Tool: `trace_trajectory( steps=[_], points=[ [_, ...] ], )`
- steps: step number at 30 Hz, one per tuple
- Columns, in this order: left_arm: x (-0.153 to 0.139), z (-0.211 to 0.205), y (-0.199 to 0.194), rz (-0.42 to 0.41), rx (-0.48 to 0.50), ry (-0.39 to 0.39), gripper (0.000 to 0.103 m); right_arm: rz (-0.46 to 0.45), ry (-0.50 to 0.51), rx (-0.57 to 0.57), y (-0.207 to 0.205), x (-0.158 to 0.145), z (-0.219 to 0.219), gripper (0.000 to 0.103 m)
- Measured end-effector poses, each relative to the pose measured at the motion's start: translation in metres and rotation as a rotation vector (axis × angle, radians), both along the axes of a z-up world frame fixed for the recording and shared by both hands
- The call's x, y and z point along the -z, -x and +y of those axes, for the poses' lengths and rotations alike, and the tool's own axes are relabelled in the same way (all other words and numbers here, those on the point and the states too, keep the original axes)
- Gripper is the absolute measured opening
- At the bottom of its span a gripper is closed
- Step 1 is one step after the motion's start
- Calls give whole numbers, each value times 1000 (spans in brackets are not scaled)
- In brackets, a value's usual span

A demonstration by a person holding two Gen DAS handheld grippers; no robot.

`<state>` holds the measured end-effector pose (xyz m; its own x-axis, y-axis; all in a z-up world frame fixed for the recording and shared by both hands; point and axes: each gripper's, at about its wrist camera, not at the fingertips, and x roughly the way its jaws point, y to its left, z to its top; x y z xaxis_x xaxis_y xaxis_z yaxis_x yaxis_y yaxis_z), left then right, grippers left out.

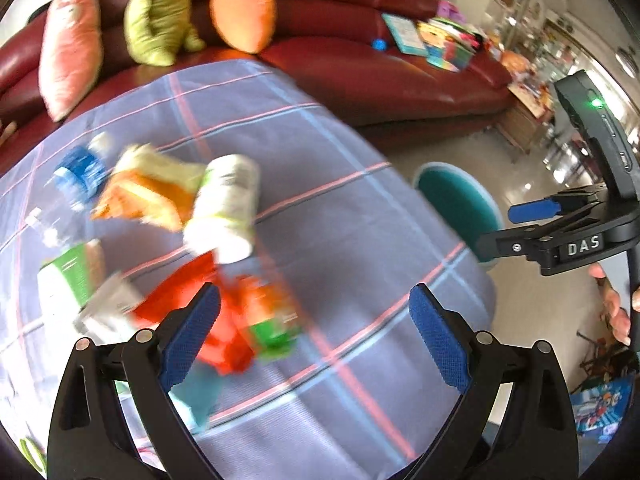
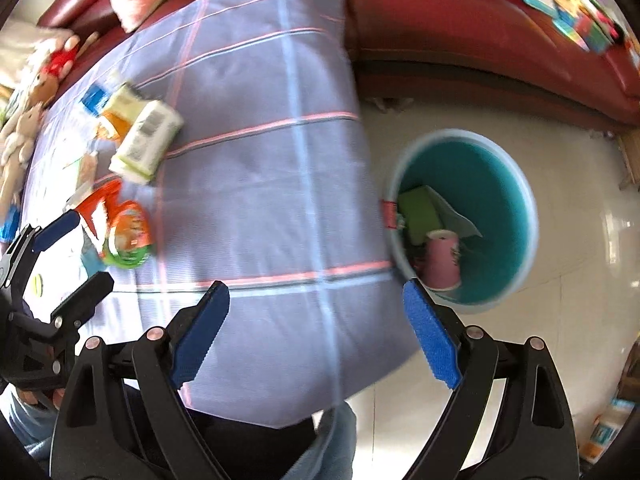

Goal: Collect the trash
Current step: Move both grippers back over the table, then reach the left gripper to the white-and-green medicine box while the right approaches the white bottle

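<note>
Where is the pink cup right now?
The pink cup is inside the teal bin on the floor, right of the table in the right wrist view, next to a green packet.

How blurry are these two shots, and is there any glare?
Left wrist view: heavy motion blur on the table trash, though the left gripper is sharp. Right wrist view: milder blur; bin contents readable, window glare on the floor. Both show fisheye bending.
</note>
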<state>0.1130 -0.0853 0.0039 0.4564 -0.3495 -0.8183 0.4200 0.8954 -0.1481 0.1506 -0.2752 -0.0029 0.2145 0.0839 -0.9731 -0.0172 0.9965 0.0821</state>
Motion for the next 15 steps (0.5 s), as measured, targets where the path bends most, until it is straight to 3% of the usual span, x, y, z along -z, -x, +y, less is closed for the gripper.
trace_trajectory(
  steps=[8,15],
  points=[
    [8,99,7,3,-147,-30,95,6,-11,-103,-13,1,73,84],
    [32,161,14,53,-224,-86,95,17,-30,-188,-17,7,137,84]
  ],
)
